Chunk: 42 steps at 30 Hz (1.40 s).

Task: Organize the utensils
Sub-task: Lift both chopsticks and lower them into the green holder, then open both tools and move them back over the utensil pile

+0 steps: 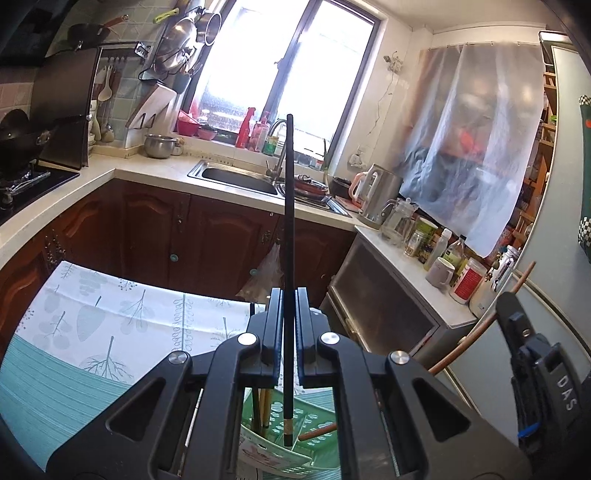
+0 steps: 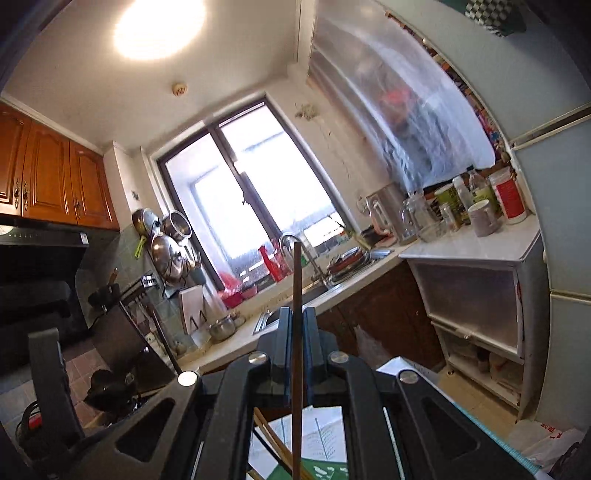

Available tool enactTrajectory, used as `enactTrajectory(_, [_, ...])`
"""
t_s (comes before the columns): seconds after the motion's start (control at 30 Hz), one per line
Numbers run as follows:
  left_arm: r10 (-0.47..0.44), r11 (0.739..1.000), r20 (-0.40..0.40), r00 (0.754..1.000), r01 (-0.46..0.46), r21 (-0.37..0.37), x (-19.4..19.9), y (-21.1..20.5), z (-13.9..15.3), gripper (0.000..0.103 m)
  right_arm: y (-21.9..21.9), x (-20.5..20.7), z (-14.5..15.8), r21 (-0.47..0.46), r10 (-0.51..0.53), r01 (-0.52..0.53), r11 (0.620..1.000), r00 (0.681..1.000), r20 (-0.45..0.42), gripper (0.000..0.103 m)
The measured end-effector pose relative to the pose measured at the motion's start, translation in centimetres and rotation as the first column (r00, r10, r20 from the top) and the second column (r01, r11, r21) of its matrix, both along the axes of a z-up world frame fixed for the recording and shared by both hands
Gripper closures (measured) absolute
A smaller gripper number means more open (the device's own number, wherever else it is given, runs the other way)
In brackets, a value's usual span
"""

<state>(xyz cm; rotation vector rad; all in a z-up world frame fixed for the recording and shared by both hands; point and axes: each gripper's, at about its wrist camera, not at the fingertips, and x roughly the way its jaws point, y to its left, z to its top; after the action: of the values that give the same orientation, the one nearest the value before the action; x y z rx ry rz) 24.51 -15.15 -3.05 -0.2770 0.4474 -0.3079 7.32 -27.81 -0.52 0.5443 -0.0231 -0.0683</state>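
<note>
The left wrist camera sat just behind its own fingers and looked level across the kitchen toward the window [image 1: 284, 74] and sink [image 1: 236, 176], with the patterned tablecloth [image 1: 110, 325] close below. The right wrist camera sat likewise behind its fingers but was tipped upward and rolled, taking in the ceiling lamp [image 2: 159, 26] and wall cupboards [image 2: 48, 170]. Both views shared the window [image 2: 243, 206], the tap, the hanging pans [image 2: 166, 243], the kettle [image 2: 384, 214] and the side counter with its jars [image 2: 480, 240].
</note>
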Motion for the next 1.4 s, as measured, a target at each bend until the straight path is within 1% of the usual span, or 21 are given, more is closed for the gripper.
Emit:
enactTrajectory(0.13, [0.005, 1.0, 0.001, 1.0, -0.005, 0.016, 0.8, -0.3, -1.8, 0.1, 0.5, 0.3, -0.1, -0.022, -0.01, 0.01, 1.0, 1.0, 0.009, 0.098])
enactTrajectory(0.27, [-0.005, 0.999, -0.019, 1.0, 0.006, 0.039, 1.6, -0.8, -3.8, 0.099, 2.0, 1.6, -1.0, -0.107, -0.022, 0.021, 0.994, 1.0, -0.013, 0.098])
enactTrajectory(0.33, [-0.01, 0.999, -0.043, 0.999, 0.013, 0.05, 2.0, -0.8, -4.8, 0.099, 2.9, 2.6, -1.5, -0.167, -0.01, 0.003, 0.986, 0.999, -0.045, 0.098])
enactTrajectory(0.4, [0.009, 0.999, -0.087, 0.996, -0.005, 0.05, 2.5, -0.3, -6.1, 0.099, 3.8, 4.0, -2.2, -0.22, 0.013, -0.036, 0.975, 0.994, -0.107, 0.098])
enactTrajectory(0.43, [0.011, 0.999, -0.111, 0.994, -0.006, 0.045, 2.7, 0.0, -6.6, 0.098, 4.3, 4.9, -2.5, -0.243, 0.042, -0.08, 0.967, 0.987, -0.158, 0.098])
enactTrajectory(0.47, [0.004, 0.999, -0.142, 0.99, 0.0, 0.033, 2.9, 0.5, -7.1, 0.097, 4.4, 5.7, -2.9, -0.234, 0.074, -0.121, 0.965, 0.977, -0.199, 0.097])
enactTrajectory(0.5, [-0.003, 1.0, -0.179, 0.984, 0.006, 0.018, 3.2, 0.9, -7.7, 0.093, 4.7, 6.4, -3.3, -0.24, 0.095, -0.155, 0.958, 0.965, -0.244, 0.097])
enactTrajectory(0.53, [-0.006, 1.0, -0.199, 0.98, 0.008, 0.008, 3.3, 1.5, -8.1, 0.084, 5.1, 7.5, -3.8, -0.244, 0.134, -0.218, 0.945, 0.938, -0.319, 0.097])
enactTrajectory(0.57, [-0.005, 1.0, -0.214, 0.977, 0.005, -0.001, 3.2, 2.0, -8.5, 0.078, 5.3, 8.2, -4.2, -0.228, 0.17, -0.264, 0.937, 0.916, -0.363, 0.097])
enactTrajectory(0.6, [0.005, 1.0, -0.221, 0.975, -0.006, -0.003, 3.0, 2.5, -8.8, 0.065, 5.4, 8.8, -4.7, -0.193, 0.211, -0.305, 0.933, 0.895, -0.394, 0.096])
enactTrajectory(0.63, [0.014, 1.0, -0.221, 0.975, -0.016, -0.006, 2.7, 3.1, -9.0, 0.056, 5.4, 9.1, -5.1, -0.169, 0.234, -0.326, 0.93, 0.881, -0.41, 0.095])
enactTrajectory(0.67, [0.021, 1.0, -0.219, 0.976, -0.024, -0.01, 2.4, 3.6, -9.2, 0.054, 5.3, 9.4, -5.4, -0.136, 0.26, -0.346, 0.928, 0.866, -0.427, 0.094])
enactTrajectory(0.7, [0.026, 0.999, -0.218, 0.976, -0.029, -0.014, 2.0, 4.0, -9.3, 0.052, 5.2, 9.5, -5.6, -0.105, 0.281, -0.358, 0.928, 0.856, -0.435, 0.091])
enactTrajectory(0.77, [0.027, 0.999, -0.238, 0.971, -0.032, -0.018, 1.4, 4.9, -9.7, 0.051, 5.0, 9.5, -5.5, -0.067, 0.315, -0.379, 0.923, 0.844, -0.434, 0.084])
enactTrajectory(0.8, [0.027, 0.999, -0.246, 0.969, -0.034, -0.021, 1.2, 5.5, -9.7, 0.051, 5.0, 9.5, -5.5, -0.056, 0.325, -0.386, 0.921, 0.839, -0.437, 0.078])
enactTrajectory(0.83, [0.03, 0.999, -0.254, 0.967, -0.037, -0.022, 0.8, 6.0, -9.7, 0.051, 4.9, 9.3, -5.2, -0.052, 0.333, -0.393, 0.918, 0.836, -0.437, 0.076])
enactTrajectory(0.93, [0.054, 0.998, -0.266, 0.962, -0.058, -0.007, -0.8, 7.5, -9.8, 0.051, 5.6, 8.6, -4.7, -0.068, 0.36, -0.429, 0.901, 0.825, -0.436, 0.075])
enactTrajectory(1.07, [0.091, 0.996, -0.282, 0.955, -0.083, 0.039, -3.4, 9.2, -9.8, 0.051, 6.8, 7.3, -4.2, -0.096, 0.374, -0.457, 0.884, 0.816, -0.441, 0.075])
enactTrajectory(1.17, [0.099, 0.994, -0.286, 0.953, -0.085, 0.061, -5.7, 10.7, -9.9, 0.051, 8.0, 6.3, -4.3, -0.118, 0.374, -0.475, 0.872, 0.802, -0.466, 0.075])
enactTrajectory(1.27, [0.123, 0.99, -0.291, 0.949, -0.096, 0.104, -7.4, 11.6, -10.3, 0.051, 9.2, 5.5, -4.9, -0.135, 0.366, -0.495, 0.858, 0.775, -0.514, 0.075])
enactTrajectory(1.4, [0.138, 0.984, -0.303, 0.943, -0.096, 0.15, -9.2, 12.5, -10.9, 0.051, 10.7, 4.4, -6.1, -0.113, 0.376, -0.524, 0.844, 0.729, -0.572, 0.075])
